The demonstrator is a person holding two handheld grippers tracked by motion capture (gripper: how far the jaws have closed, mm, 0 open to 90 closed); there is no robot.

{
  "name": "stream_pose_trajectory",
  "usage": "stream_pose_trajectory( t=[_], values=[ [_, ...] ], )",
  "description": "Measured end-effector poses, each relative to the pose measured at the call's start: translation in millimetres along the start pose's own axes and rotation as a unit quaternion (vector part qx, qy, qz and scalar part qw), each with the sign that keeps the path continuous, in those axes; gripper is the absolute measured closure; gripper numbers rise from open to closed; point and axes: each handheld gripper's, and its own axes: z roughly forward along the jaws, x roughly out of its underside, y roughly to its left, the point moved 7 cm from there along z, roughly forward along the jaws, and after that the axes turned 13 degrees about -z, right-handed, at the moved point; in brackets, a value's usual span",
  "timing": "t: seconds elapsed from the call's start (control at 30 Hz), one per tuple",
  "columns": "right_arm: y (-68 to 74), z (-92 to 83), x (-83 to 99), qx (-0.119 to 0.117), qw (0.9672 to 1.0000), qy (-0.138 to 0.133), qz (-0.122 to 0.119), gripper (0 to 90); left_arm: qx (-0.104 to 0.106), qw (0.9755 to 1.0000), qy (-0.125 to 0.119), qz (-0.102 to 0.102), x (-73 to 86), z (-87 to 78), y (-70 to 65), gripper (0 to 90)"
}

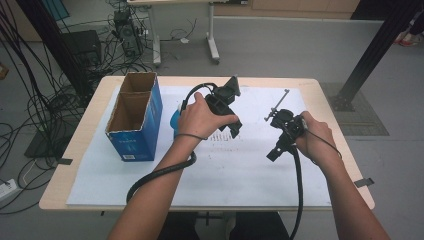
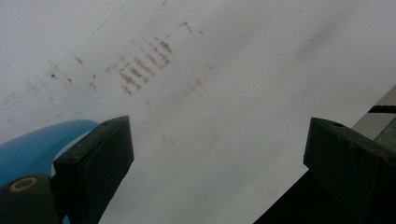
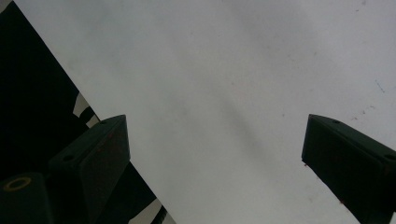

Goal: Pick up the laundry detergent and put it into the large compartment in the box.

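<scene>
White paper covers the surface (image 1: 250, 175); from above, a blue cup (image 1: 175, 121) sits just left of the left gripper (image 1: 231, 125). Left gripper view: fingers (image 2: 100, 161) wide apart, empty, cup (image 2: 37, 144) outside the left finger. Right gripper view: fingers (image 3: 95, 163) spread, empty.

the white sheet (image 1: 240, 165) lies bare across the middle and near side of the table, so both grippers have open room there. the left gripper (image 1: 235, 131) hangs over the sheet with jaws wide and nothing between them; a blue object (image 1: 174, 121) sits just beside its hand, between it and the cardboard box (image 1: 135, 117). that tall, open-topped box blocks the table's left side. the right gripper (image 1: 273, 155), jaws also spread over bare sheet, has free space all round, with the table edge near on its right.
</scene>
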Motion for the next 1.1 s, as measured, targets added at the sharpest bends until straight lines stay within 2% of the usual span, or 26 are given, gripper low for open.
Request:
stream_pose_trajectory(
  t=[0.4, 0.67, 1.1],
  values=[
    [-2.3, 1.1, -0.2, -0.001, 1.0000, -0.001, 0.001, 6.3, 0.005, 1.0000, -0.001, 0.002, -0.5, -4.0, -0.5, 7.8],
    [-2.8, 0.4, 1.5, 0.002, 1.0000, 0.001, 0.003, 6.3, 0.001, 1.0000, 0.001, 0.009, -0.5, -6.1, -3.8, 8.4],
    [-4.2, -0.4, 0.8, 0.005, 1.0000, 0.002, -0.002, 6.3, -0.003, 0.9998, -0.010, 0.014, -4.4, -35.5, -4.0, 8.3]
  ],
)
